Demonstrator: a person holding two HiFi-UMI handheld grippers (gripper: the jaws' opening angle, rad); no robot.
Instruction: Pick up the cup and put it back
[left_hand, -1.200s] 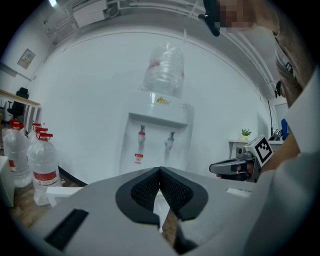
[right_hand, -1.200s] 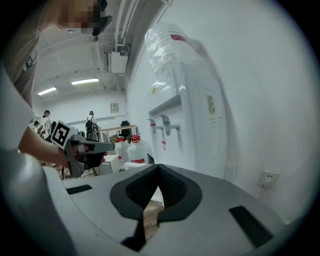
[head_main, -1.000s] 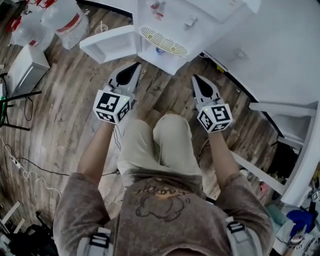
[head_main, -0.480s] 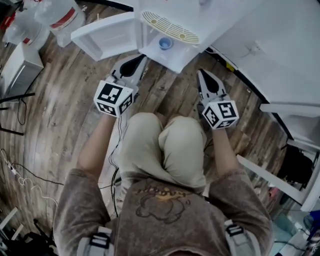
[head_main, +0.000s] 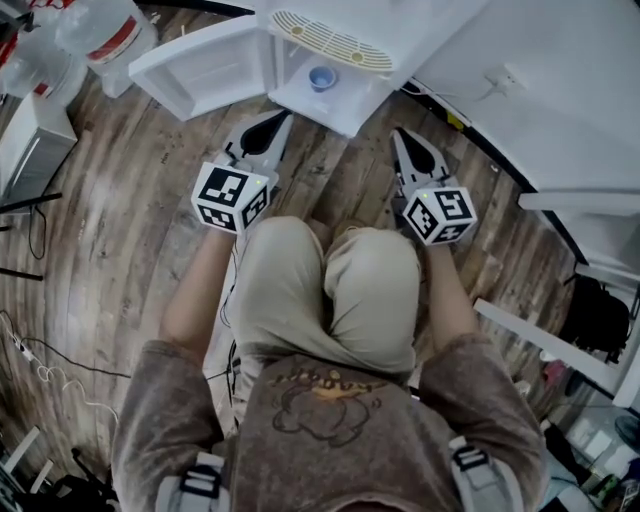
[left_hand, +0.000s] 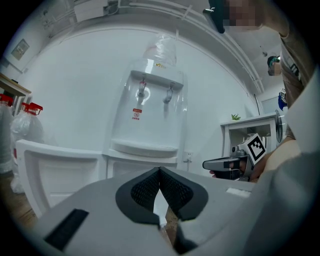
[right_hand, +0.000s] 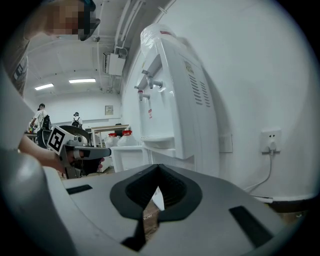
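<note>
Both pressed together and empty, my left tongs (head_main: 281, 118) and right tongs (head_main: 401, 135) point toward the cup (head_main: 321, 77) at 12 o'clock inside the dispenser cabinet (head_main: 350, 104), so it's approach time: spread one, reach in.

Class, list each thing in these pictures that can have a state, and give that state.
Cabinet door: open.
Cup: upright inside the open cabinet.
Left gripper: shut, empty.
Right gripper: shut, empty.
Water jug: red cap on.
</note>
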